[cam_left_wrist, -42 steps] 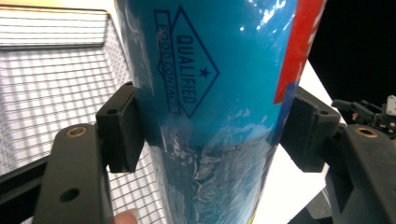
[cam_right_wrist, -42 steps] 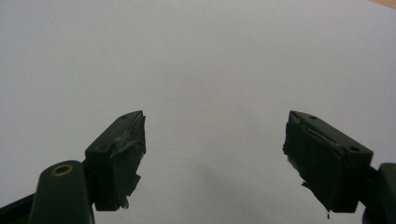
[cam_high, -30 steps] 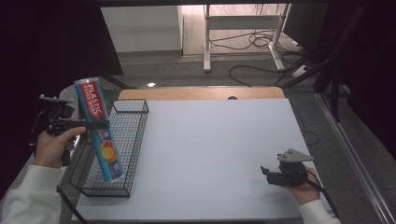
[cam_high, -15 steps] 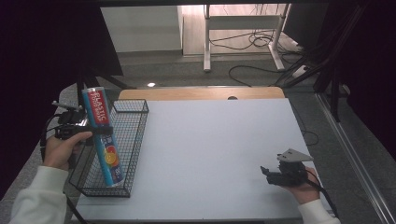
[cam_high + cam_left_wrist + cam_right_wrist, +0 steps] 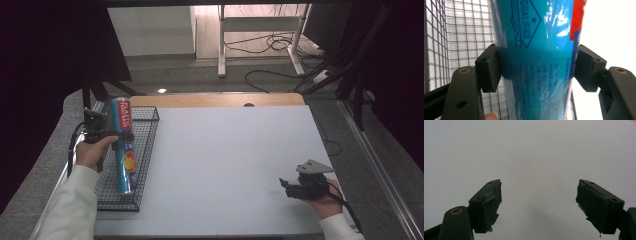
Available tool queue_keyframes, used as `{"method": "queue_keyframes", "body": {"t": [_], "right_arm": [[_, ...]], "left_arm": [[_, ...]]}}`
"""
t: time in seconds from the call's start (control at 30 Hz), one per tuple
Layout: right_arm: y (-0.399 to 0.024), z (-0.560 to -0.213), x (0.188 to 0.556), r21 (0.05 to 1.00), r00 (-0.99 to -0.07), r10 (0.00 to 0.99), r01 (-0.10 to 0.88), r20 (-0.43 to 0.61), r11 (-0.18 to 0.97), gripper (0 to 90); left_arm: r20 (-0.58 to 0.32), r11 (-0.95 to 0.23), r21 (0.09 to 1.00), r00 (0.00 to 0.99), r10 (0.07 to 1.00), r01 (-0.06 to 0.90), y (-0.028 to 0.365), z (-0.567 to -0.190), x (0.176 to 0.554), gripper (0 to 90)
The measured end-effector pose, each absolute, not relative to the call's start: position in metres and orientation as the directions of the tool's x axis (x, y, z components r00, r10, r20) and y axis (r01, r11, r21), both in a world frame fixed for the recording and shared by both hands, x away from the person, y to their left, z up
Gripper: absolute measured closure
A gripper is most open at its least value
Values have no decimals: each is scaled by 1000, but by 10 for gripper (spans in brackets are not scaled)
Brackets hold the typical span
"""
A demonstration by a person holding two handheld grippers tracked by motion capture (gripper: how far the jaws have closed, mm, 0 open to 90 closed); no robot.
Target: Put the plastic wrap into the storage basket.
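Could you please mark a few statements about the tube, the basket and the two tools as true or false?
1. The left tool is clamped on the blue tube. True.
2. The tube lies flat on the white table, outside the wire basket. False: its lower end is inside the basket, and it is tilted.
3. The right tool is open and holds nothing. True.
4. The right tool is above the basket. False: it is at the table's near right, far from the basket.

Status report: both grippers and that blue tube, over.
Left gripper shut on blue tube, tube tilted, lower end inside wire basket. Right gripper open, empty, over bare white table. Nothing in the way.
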State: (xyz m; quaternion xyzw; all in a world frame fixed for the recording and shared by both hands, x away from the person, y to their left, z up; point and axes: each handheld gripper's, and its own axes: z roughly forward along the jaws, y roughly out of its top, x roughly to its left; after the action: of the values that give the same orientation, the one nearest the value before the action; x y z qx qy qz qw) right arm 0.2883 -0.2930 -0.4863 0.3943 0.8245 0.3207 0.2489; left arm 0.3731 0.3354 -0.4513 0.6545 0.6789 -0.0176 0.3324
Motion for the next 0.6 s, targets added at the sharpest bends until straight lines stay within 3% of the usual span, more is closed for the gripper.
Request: {"method": "queue_keyframes", "body": {"t": [0.17,0.6], "right_arm": [[-293,-486,290,726,-562,812,493,-156,481,204],[-292,-489,290,719,-562,810,493,-167,490,202]], "left_arm": [[-336,77,410,72,939,909,317,-459,388,317],[-307,132,349,-20,952,928,307,-494,409,312]]}}
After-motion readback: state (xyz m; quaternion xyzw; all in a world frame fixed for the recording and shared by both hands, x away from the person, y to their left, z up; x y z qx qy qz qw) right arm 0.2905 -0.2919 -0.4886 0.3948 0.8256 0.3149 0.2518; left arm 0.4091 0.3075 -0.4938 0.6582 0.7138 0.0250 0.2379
